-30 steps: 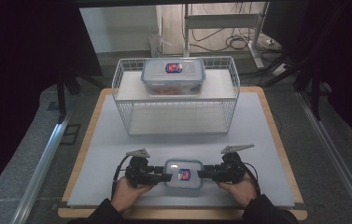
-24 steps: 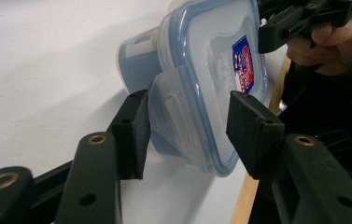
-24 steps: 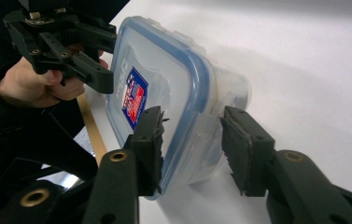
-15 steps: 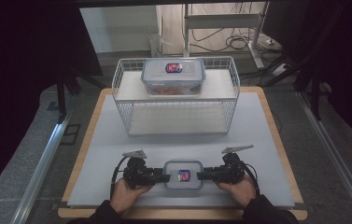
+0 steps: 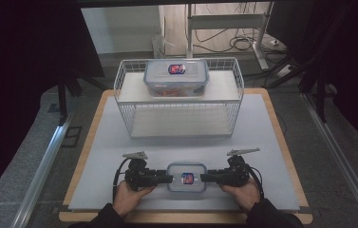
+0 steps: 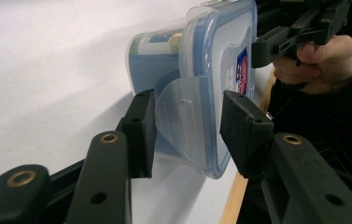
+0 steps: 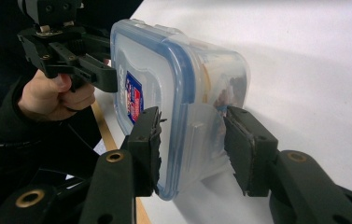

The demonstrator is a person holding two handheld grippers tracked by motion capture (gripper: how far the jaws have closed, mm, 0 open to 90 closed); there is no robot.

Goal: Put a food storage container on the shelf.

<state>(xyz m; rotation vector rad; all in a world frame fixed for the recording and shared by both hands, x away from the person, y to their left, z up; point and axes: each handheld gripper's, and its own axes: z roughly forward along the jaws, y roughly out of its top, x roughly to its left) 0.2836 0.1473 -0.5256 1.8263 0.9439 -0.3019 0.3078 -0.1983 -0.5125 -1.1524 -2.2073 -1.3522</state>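
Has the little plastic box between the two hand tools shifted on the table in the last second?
No. In the high view the small box sits at the same spot below the wire basket, near the table's near edge.

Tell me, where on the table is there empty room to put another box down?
The white mat is bare left and right of the wire rack, and in the strip between the rack and the small box. The near edge is crowded: both tongs, left and right, flank that box.

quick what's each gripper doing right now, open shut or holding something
Left gripper: jaws just closing around the side flap of the near container; pads not clearly pressing, so open.
Right gripper: jaws straddle the container's other flap; contact cannot be told.
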